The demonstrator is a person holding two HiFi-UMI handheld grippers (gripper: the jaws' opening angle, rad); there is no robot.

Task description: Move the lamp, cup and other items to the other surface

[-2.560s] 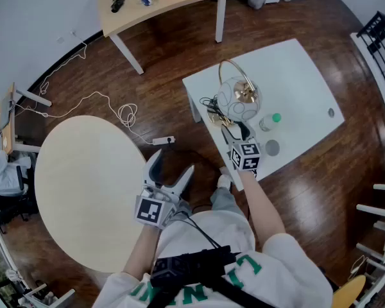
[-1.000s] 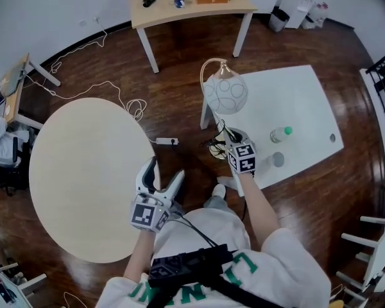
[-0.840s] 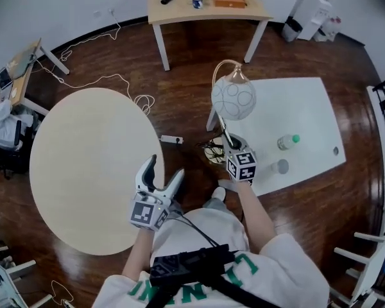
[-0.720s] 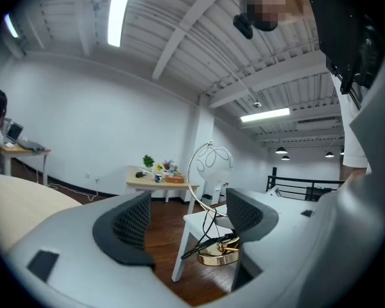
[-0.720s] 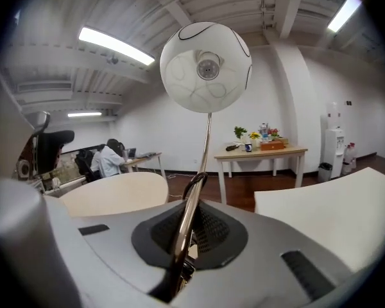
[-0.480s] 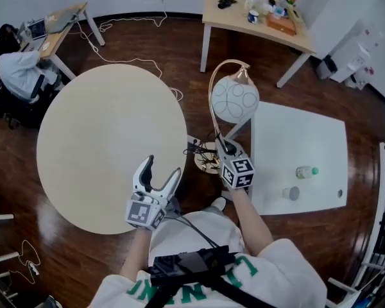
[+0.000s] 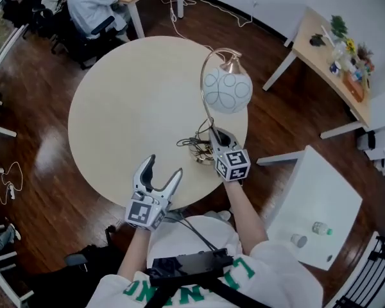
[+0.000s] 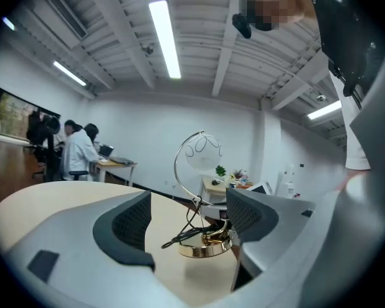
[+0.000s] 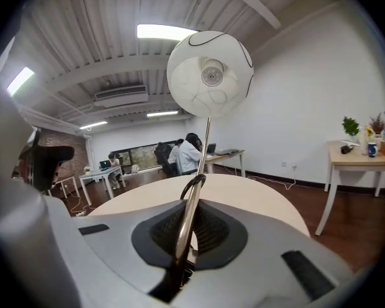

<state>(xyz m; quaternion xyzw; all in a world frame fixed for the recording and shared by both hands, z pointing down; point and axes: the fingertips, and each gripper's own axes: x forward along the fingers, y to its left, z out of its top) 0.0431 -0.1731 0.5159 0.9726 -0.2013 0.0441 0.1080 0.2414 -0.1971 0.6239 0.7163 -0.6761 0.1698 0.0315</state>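
My right gripper [image 7: 217,136] is clamped low on the lamp [image 7: 226,90] stem; its gold base [image 7: 202,155] lies over the round table [image 7: 128,108] near the 5 o'clock rim — resting or not, I cannot tell; my left gripper [image 7: 162,169] hangs spread, empty, at the 6 o'clock rim; a white table [image 7: 321,191] — 4 o'clock in frame — carries a bottle [image 7: 321,228] and a cup [image 7: 298,240].

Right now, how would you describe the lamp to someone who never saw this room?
Find the big round beige table. At its near right edge, the right gripper clamps the lamp. Only it has a white globe shade on an arched gold stem.
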